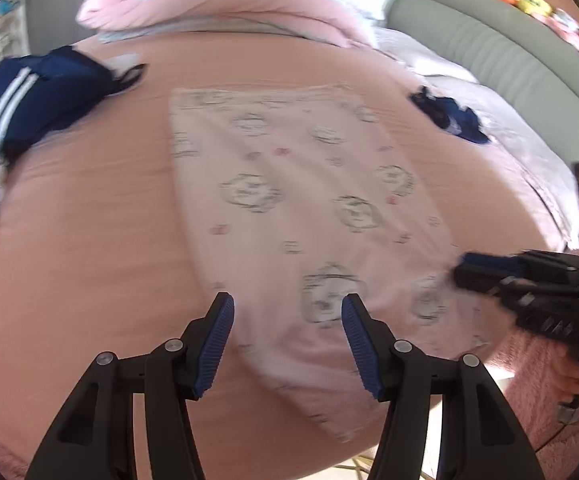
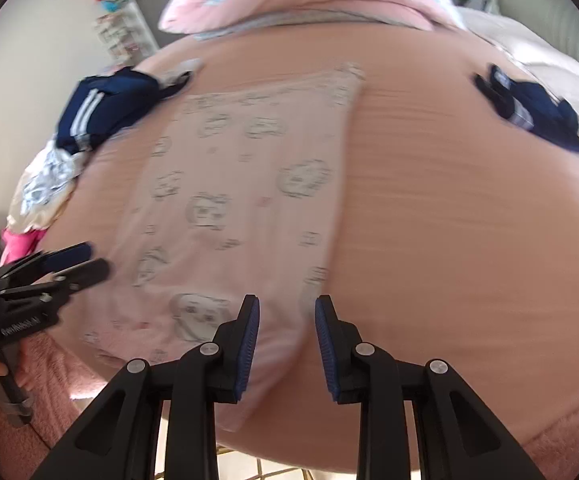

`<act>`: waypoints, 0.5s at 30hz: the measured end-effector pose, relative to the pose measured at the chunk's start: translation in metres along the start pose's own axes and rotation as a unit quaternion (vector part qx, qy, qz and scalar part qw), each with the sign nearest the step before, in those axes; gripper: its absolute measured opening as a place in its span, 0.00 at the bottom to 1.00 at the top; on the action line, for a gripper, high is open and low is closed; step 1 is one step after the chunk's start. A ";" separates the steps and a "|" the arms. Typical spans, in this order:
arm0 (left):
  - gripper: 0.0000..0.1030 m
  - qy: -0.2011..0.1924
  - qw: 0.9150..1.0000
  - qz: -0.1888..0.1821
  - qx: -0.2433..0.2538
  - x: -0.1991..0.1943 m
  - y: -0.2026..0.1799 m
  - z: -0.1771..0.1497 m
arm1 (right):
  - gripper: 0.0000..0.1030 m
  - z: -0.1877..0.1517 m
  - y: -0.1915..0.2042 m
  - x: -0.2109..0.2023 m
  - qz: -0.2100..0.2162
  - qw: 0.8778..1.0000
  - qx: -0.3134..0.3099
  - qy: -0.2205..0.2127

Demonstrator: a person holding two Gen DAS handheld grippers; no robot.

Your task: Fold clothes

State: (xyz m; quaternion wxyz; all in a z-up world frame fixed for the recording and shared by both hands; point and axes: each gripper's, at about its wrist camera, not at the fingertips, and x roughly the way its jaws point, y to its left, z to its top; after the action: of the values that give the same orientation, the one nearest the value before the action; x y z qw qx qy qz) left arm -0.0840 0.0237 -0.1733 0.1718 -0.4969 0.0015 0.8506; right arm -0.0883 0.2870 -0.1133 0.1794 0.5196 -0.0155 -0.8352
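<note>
A pale pink garment [image 1: 289,200] printed with grey bear faces lies flat on the pink bed sheet [image 1: 89,220], folded into a long strip that reaches the near edge of the bed. My left gripper [image 1: 287,308] hovers over its near end, jaws open with nothing pinched. In the right wrist view the same garment [image 2: 241,208] lies under my right gripper [image 2: 287,304], whose jaws stand a little apart over a soft crease at the garment's right edge, holding nothing. Each gripper also shows in the other's view: the right gripper [image 1: 489,272] at the garment's right side, the left gripper [image 2: 73,264] at its left.
A navy garment with white stripes [image 1: 29,100] lies far left, and a small dark navy item [image 1: 449,116] far right. A pink quilt [image 1: 209,4] and a grey headboard [image 1: 489,48] lie beyond. More clothes [image 2: 41,188] are piled at the left edge. A fuzzy pink rug [image 2: 49,380] lies below the bed.
</note>
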 end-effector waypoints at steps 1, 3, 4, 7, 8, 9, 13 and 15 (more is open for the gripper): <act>0.53 0.014 1.000 0.009 0.010 0.006 -0.004 -0.002 | 0.27 -0.002 0.007 0.007 0.001 1.000 -0.014 0.014; 0.54 0.045 0.997 0.045 0.035 0.016 -0.009 -0.006 | 0.24 -0.012 0.010 0.019 -0.028 0.998 -0.040 0.038; 0.56 0.058 0.996 0.057 0.037 0.016 -0.008 -0.007 | 0.24 -0.014 0.006 0.016 -0.042 0.998 -0.036 0.042; 0.57 0.069 0.995 0.064 0.017 0.002 0.005 0.002 | 0.25 -0.017 -0.009 0.002 -0.083 0.995 -0.018 0.054; 0.57 0.056 0.995 0.074 0.020 -0.003 0.007 0.007 | 0.26 -0.018 -0.017 -0.002 -0.085 0.995 -0.012 0.053; 0.57 0.037 0.996 0.074 0.027 -0.008 0.006 0.014 | 0.26 -0.017 -0.026 -0.006 -0.077 0.996 -0.001 0.049; 0.57 -0.028 0.999 0.020 0.024 -0.006 0.004 0.044 | 0.27 0.014 -0.039 -0.016 -0.004 1.000 0.017 0.016; 0.57 -0.045 0.998 0.019 0.030 0.005 0.001 0.061 | 0.27 0.033 -0.031 -0.015 0.004 1.000 -0.011 0.000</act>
State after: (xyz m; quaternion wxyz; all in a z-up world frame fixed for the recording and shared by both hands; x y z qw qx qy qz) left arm -0.1381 0.0343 -0.1464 0.1705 -0.4522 0.0291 0.8750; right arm -0.1199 0.3157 -0.0913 0.1879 0.5172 -0.0084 -0.8349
